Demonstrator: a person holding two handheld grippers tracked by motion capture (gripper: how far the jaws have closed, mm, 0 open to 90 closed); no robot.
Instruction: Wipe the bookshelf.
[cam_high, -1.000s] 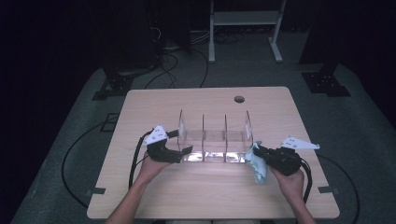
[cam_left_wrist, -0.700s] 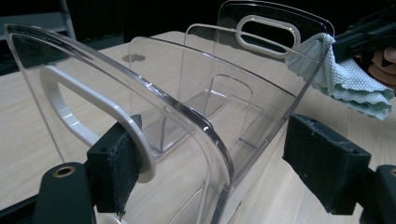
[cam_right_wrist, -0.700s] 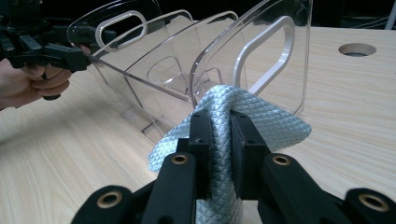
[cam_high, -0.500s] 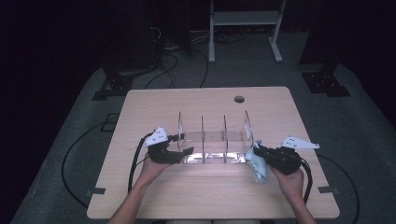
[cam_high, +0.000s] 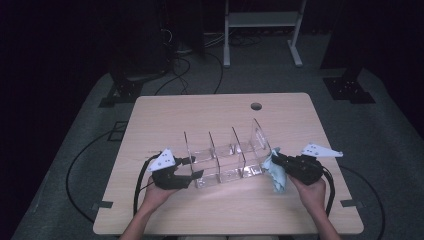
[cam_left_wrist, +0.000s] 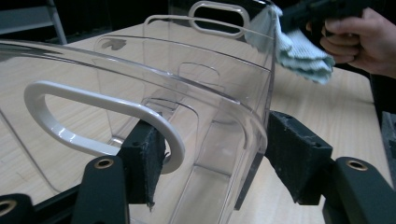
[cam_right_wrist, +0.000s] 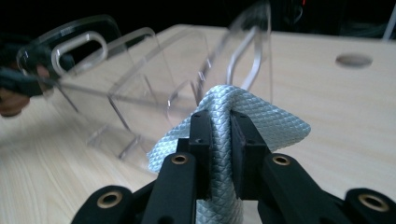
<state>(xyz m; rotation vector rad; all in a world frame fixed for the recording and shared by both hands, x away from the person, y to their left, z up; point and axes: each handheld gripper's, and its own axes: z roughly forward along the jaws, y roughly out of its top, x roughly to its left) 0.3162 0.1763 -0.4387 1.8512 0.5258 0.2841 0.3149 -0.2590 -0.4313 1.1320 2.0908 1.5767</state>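
High view: clear acrylic organizer (cam_high: 225, 157) w/ upright dividers lies mid-surface (cam_high: 200, 107), skewed at an angle. Left gripper (cam_high: 192, 176) is at its near-left end, right gripper (cam_high: 274, 157) at its right end w/ a pale blue cloth (cam_high: 276, 175) bunched against the end wall. A hand sits behind each gripper.

Left gripper view: jaws have just been closing; organizer's end wall w/ its white-rimmed handle slot (cam_left_wrist: 100, 119) stands between them. Left pad touches the wall at the slot rim, right pad sits just beside the wall's outer edge; can't tell if it presses. Cloth (cam_left_wrist: 301, 53) and the other hand (cam_left_wrist: 357, 39) show far side, top right.

Right gripper view: jaws pressed nearly together, pinching a fold of the cloth (cam_right_wrist: 254, 123), which bulges above the pads. Organizer (cam_right_wrist: 154, 79) is just ahead, cloth tip near its closest wall; contact unclear.
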